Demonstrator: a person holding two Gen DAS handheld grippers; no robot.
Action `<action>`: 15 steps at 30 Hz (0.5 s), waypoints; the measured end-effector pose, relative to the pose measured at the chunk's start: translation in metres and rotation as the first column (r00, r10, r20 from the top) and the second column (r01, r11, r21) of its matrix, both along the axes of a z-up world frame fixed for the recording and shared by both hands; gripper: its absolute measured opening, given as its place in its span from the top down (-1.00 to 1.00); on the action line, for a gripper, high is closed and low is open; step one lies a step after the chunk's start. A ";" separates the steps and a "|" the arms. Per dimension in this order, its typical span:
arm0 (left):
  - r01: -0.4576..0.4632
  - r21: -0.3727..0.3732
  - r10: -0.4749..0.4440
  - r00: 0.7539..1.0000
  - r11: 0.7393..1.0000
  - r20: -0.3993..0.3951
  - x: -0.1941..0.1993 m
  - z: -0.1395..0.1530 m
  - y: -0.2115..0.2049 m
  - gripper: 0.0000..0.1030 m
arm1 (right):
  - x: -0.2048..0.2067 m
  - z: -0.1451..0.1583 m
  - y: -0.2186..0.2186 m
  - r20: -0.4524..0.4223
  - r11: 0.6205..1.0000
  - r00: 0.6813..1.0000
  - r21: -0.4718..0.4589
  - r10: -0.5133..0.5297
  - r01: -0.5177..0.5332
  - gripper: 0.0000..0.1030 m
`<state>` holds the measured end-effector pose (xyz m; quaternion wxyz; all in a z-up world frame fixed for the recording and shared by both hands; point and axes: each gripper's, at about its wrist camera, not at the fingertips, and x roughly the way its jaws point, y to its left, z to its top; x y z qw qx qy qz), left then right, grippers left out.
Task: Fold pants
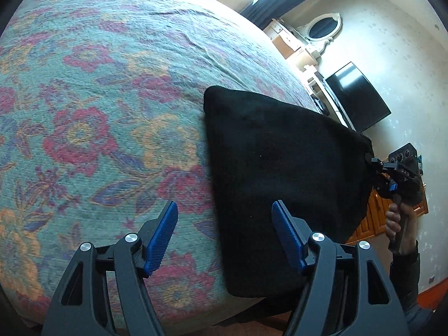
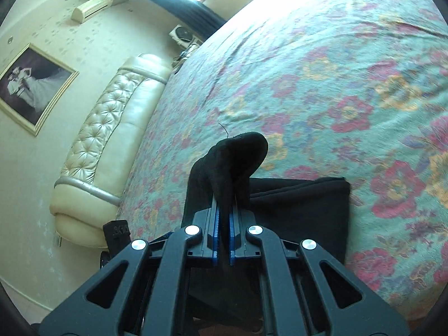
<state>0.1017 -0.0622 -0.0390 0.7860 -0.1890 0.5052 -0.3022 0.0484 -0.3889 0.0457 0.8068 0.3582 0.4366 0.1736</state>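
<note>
Black pants point(image 1: 280, 168) lie folded into a thick dark slab on a floral bedspread point(image 1: 98, 98), near the bed's edge and toward its right side in the left wrist view; one corner of the cloth is lifted off the cover and pulled taut toward the right gripper point(image 1: 376, 165), which a person's hand point(image 1: 394, 221) holds by its handle beside a wooden cabinet point(image 1: 372, 212); seen from the right wrist, that right gripper point(image 2: 224, 210) is clenched on a bunched fold of the pants point(image 2: 302, 210), the blue pads point(image 2: 215, 224) pressed together on the fabric, which humps up past the fingertips while the rest of the garment spreads flat to the right on the bedspread point(image 2: 322, 70); the left gripper point(image 1: 225, 215) hangs released above the bed, its blue pads point(image 1: 162, 235) spread wide and nothing between them, one finger over the flowered cover and the other over the near part of the black cloth; a cream tufted headboard point(image 2: 112, 140), a framed picture point(image 2: 30, 86) and a wall air conditioner point(image 2: 92, 5) line the wall beyond; a dark television point(image 1: 355, 95) and an oval mirror point(image 1: 323, 26) stand on the opposite side.
</note>
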 end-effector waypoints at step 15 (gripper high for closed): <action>0.014 -0.014 -0.015 0.998 1.000 -0.062 0.001 -0.026 -0.025 -0.39 | -0.035 -0.115 -0.045 -0.198 0.972 0.978 0.209 -0.064 0.106 -0.72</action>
